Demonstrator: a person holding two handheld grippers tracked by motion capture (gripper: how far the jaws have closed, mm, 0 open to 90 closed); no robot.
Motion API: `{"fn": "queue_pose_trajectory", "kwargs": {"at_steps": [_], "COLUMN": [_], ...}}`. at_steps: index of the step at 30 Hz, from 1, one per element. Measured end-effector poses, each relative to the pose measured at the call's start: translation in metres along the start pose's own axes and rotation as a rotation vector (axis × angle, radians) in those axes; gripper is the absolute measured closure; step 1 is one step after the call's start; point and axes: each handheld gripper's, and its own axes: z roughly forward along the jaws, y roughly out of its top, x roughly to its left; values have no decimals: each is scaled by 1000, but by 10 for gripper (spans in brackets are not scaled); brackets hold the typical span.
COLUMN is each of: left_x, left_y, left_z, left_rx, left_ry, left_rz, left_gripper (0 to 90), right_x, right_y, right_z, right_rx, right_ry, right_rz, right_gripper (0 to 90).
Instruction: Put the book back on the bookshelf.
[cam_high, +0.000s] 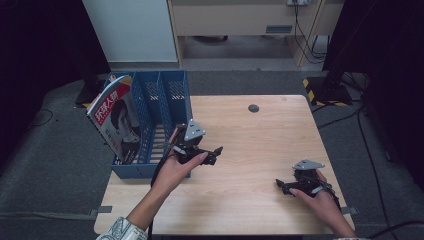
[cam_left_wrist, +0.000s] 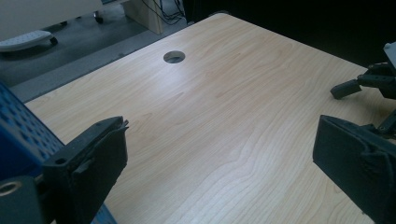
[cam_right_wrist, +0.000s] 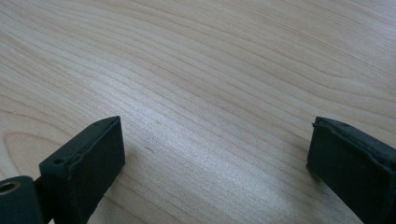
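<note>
A blue slotted file rack (cam_high: 172, 92) stands on the left edge of the wooden table (cam_high: 250, 140). A magazine (cam_high: 116, 120) with a red and white cover leans in its leftmost compartment. My left gripper (cam_high: 216, 155) hovers just right of the rack's front, held by a hand, jaws pointing right. Its own view has it (cam_left_wrist: 222, 135) open over bare wood, with the rack's blue wall (cam_left_wrist: 18, 135) at the left. My right gripper (cam_high: 280, 187) rests near the table's front right corner, pointing left. It (cam_right_wrist: 215, 130) is open too, with nothing between the jaws.
A round cable hole (cam_high: 253, 108) sits near the table's far edge, also seen in the left gripper view (cam_left_wrist: 173, 57). The right gripper (cam_left_wrist: 369, 81) appears far off in that view. Grey carpet surrounds the table; cabinets and cables stand beyond.
</note>
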Motion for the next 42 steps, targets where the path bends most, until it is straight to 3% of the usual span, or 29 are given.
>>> {"fn": "queue_pose_trajectory", "kwargs": {"at_steps": [9, 18, 34, 42], "left_x": [-14, -28, -57, -65], "left_y": [-1, -5, -29, -50], "left_z": [15, 32, 72, 86], "left_rx": [-2, 1, 79, 123], "left_ry": [-19, -43, -95, -121], "left_rz": [19, 12, 33, 7], "left_gripper": [30, 28, 32, 41], "right_x": [1, 1, 1, 1], "right_y": [0, 0, -1, -1], "right_z": [-1, 0, -1, -1], "right_rx": [2, 1, 1, 0], "right_ry": [-1, -2, -3, -5], "right_rz": [9, 9, 10, 10], "right_gripper": [45, 45, 45, 45]}}
